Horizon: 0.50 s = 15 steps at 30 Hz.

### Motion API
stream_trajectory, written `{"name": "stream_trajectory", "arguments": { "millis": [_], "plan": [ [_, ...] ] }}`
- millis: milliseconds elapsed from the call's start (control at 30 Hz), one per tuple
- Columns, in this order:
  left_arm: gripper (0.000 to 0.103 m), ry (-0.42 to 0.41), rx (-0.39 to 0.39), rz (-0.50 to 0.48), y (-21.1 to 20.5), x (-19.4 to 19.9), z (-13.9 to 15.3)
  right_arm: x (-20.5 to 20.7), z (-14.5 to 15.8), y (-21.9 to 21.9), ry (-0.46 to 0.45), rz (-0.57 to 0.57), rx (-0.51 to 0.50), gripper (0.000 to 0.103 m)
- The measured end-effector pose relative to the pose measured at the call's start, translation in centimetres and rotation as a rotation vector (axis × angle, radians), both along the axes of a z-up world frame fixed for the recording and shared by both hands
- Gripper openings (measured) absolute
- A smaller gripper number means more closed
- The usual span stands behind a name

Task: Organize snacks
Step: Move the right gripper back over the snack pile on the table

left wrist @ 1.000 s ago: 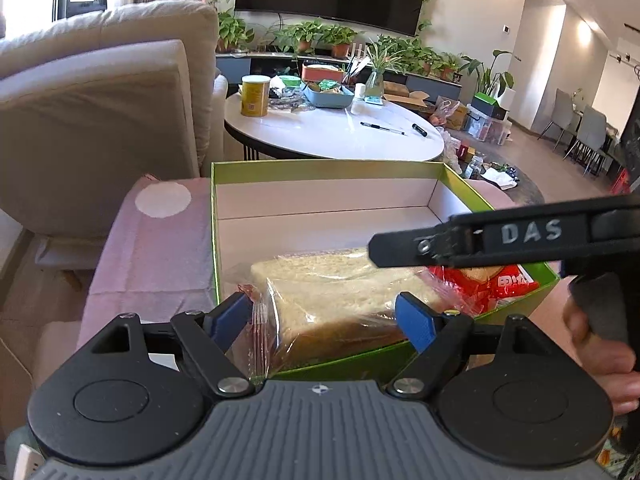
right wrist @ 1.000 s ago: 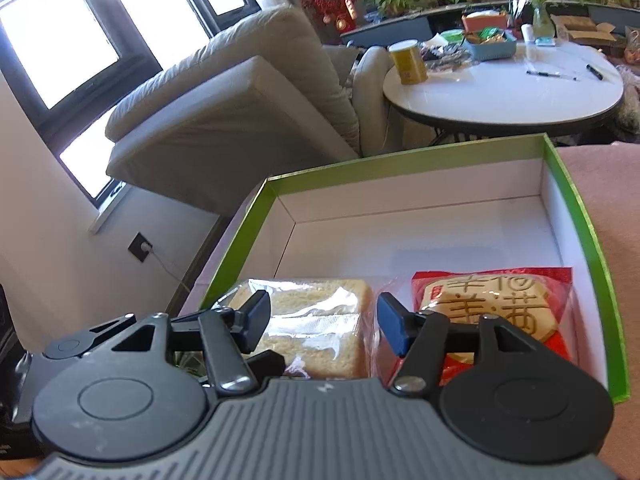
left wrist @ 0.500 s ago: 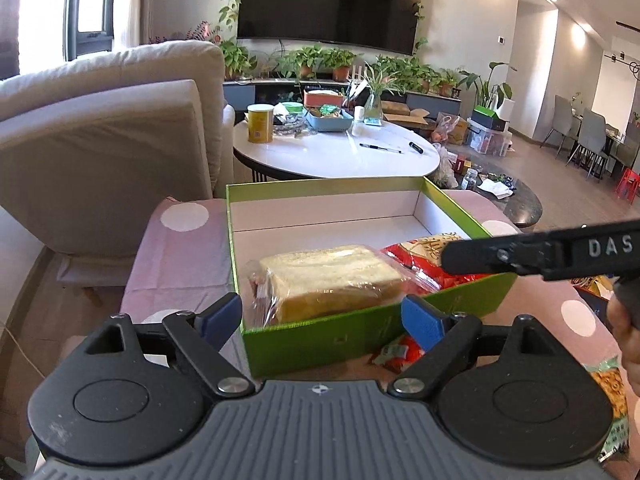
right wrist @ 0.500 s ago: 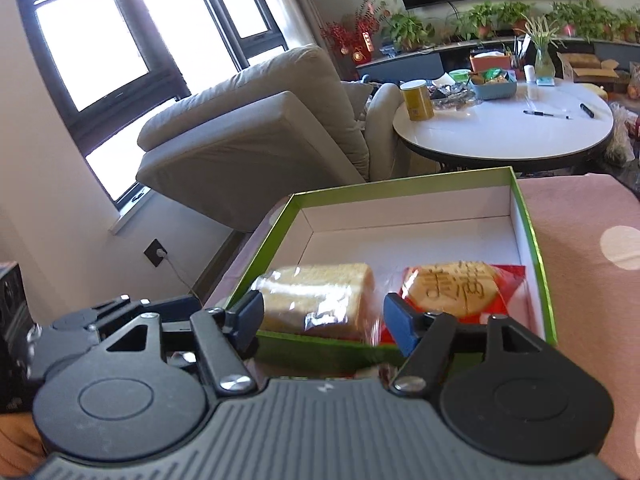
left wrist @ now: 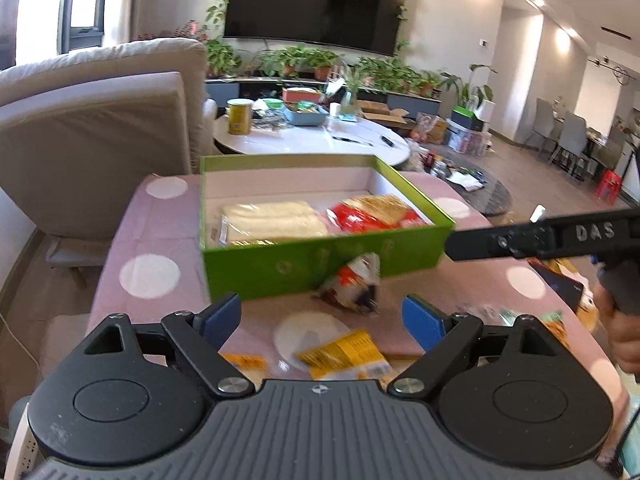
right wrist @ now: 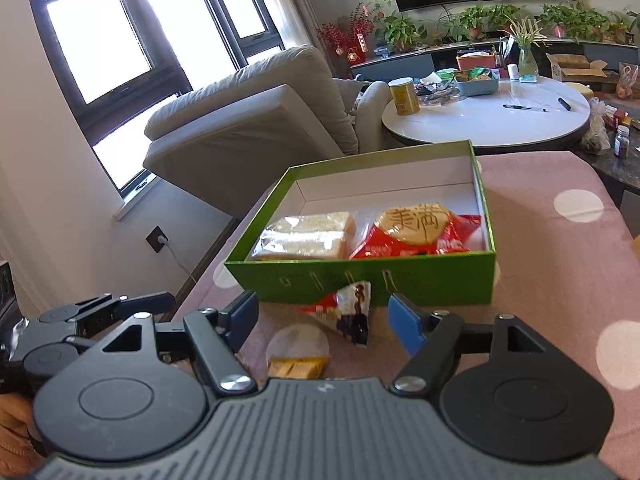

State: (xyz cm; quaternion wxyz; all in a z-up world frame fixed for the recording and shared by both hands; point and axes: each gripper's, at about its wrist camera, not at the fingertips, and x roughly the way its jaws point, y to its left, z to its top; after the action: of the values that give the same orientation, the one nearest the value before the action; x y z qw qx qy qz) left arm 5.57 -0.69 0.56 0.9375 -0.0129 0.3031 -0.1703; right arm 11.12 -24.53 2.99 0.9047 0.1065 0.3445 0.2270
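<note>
Both grippers have backed away from the box (right wrist: 360,280), jaws spread and empty; pinch the light, crinkly triangular packet (right wrist: 348,308) by its edge.

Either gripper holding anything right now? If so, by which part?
Nothing held. Left gripper and right gripper both stand open over the table; the bread pack and red cookie pack lie in the green box.

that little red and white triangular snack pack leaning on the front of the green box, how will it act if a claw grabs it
The triangular pack looks like a thin, puffy wrapper, so it probably crushes and crinkles between the pads rather than staying stiff. It is small and likely light. It stands tilted against the green box, so a sideways nudge would probably topple it flat onto the pink dotted cloth.
</note>
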Motion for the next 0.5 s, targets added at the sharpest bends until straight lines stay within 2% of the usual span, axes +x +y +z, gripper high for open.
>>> {"name": "stream_trajectory", "arguments": {
  "millis": [267, 500],
  "plan": [
    [0.088, 0.020, -0.019, -0.017, -0.8, -3.0, -1.0, -2.5, -1.1, -2.2, 0.023, -0.030, 0.012, 0.065],
    [0.088, 0.024, 0.001, -0.141, -2.8, -6.6, -1.3, -5.1, -2.7, -2.4, 0.044, 0.000, -0.021, 0.065]
  ]
}}
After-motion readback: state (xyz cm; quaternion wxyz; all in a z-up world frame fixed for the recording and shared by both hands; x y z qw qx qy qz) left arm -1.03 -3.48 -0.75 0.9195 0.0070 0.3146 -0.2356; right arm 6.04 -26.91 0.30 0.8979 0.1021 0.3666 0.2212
